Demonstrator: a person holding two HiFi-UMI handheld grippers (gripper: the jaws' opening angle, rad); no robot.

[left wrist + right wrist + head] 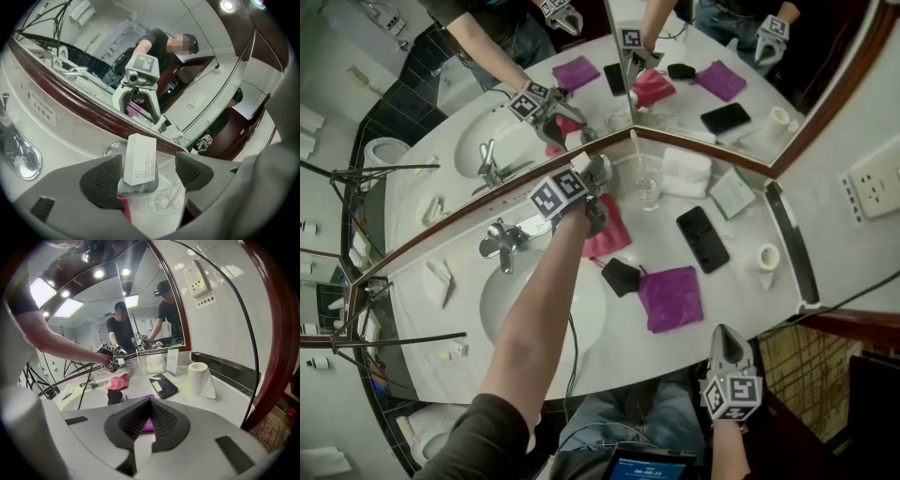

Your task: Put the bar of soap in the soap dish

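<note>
Bar of soap (pixel 139 159): white boxed bar, standing upright in the soap dish, between the left gripper's jaws.
Soap dish (pixel 136 190): shallow grey dish on the counter, near the foot of the mirror; holds the boxed bar.
Glass (pixel 162 201): clear, just beside the dish; contents cannot be told.
Right gripper (pixel 149 420): clenched on nothing, held low at the counter's front edge.
Left arm (pixel 534 319): stretched forward over the basin (pixel 502 300).
Left gripper (pixel 147 155): released, jaws apart either side of the box.
</note>
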